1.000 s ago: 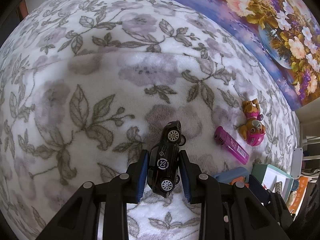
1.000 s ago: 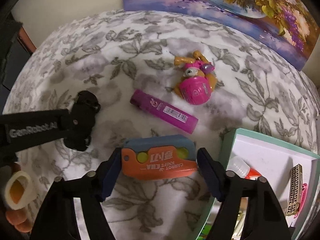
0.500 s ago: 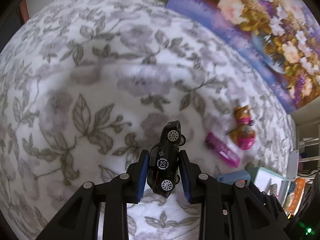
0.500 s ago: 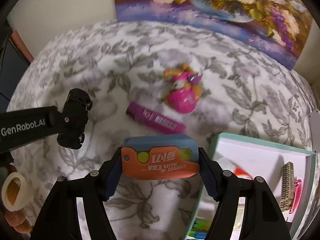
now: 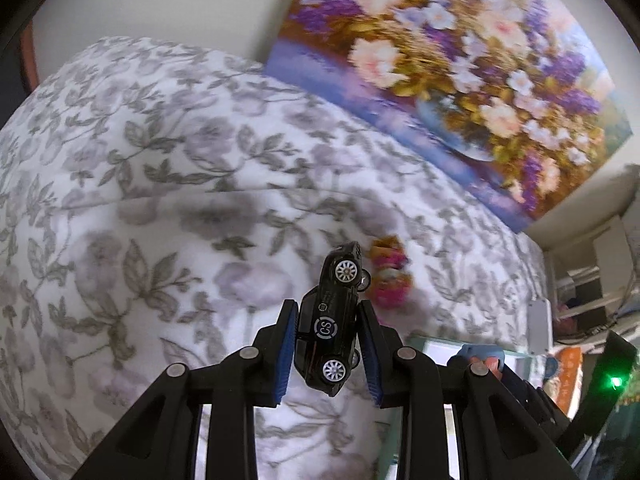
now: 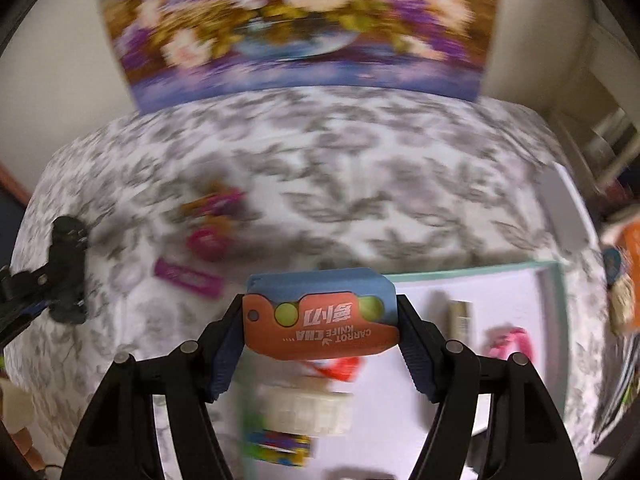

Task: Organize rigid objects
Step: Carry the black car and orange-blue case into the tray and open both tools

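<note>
Left wrist view: your left claw [image 5: 328, 344] is clamped on the black toy car [image 5: 328, 324], one blue pad against each side, nose pointing away and clear above the floral bedspread [image 5: 160, 200]. The pink toy figure [image 5: 388, 276] lies on the bedspread just beyond the car's nose, blurred. Grip looks sound; hold it steady until the tray is free. Right wrist view: your right claw [image 6: 322, 338] is closed across the ends of the orange and blue knife case [image 6: 320, 316], held level above the near-left part of the green-rimmed tray [image 6: 556, 296]. The tray already carries several small items, too blurred to name. The magenta stick [image 6: 188, 278] is on the bedspread to the left. For a clean placement, slow the right hand, pick a bare patch of the tray floor, lower the case flat and release only once it rests. Then bring the car across.
</note>
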Demonstrator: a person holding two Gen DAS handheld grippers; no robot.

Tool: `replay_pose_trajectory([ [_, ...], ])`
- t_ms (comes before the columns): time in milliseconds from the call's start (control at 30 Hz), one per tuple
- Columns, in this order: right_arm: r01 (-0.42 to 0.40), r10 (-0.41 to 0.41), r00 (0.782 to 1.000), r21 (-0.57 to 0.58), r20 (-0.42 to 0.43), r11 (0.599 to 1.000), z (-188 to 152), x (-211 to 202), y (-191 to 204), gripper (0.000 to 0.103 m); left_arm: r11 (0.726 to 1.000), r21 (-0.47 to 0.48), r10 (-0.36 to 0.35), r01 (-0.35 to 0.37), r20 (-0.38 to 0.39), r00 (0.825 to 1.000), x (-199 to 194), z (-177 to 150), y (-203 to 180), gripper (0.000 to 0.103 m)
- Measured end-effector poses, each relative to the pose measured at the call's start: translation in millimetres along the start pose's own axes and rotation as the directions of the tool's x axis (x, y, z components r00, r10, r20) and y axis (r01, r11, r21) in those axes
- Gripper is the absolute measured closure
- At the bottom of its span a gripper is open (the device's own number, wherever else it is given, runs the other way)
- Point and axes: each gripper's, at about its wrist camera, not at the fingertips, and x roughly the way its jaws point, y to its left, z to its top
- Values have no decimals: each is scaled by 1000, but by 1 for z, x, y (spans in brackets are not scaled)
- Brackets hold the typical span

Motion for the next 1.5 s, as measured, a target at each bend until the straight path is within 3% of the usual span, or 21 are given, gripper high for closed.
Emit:
replay_pose_trajectory([
  [100, 36, -36, 999, 54, 5, 998, 2, -4, -30, 31, 999, 25, -28, 28, -8, 1000, -2, -5, -14, 71],
  [233, 147, -146, 989, 131, -20, 980, -3, -3, -79, 31, 996, 78, -37, 38, -15, 999, 0, -14, -41, 71],
  [467, 200, -185, 979, 254, -81, 946, -18, 1, -147, 31, 973, 223, -44, 59, -72, 996, 16, -42, -105, 71],
  [600, 213, -197, 977, 266, -84, 940, -21, 1, -157, 31, 952, 300, -28, 60, -111, 993, 30, -63, -137, 71],
  [833, 195, -176, 980, 244, -97, 950, -23, 9, -150, 31, 926, 375, 19, 46, -167, 986, 55, -88, -162, 71],
  [1167, 194, -169, 978, 240, -120, 951, -24, 14, -150, 31, 927, 376, 62, 15, -192, 979, 68, -93, -160, 69],
  [1200, 194, -169, 978, 242, -123, 951, -23, 14, -151, 31, 927, 375, 63, 14, -192, 979, 67, -92, -159, 68],
  [1267, 194, -171, 979, 243, -115, 950, -22, 11, -152, 31, 929, 370, 63, 13, -193, 979, 66, -90, -159, 53],
  [1300, 197, -174, 978, 241, -112, 950, -21, 10, -152, 31, 932, 361, 57, 17, -192, 980, 65, -89, -158, 40],
  [1333, 201, -180, 978, 238, -107, 950, -20, 8, -152, 31, 935, 354, 52, 18, -188, 981, 63, -87, -158, 35],
  [1500, 196, -184, 980, 242, -68, 950, -15, -2, -150, 25, 943, 331, 38, 17, -158, 987, 52, -76, -152, 29],
])
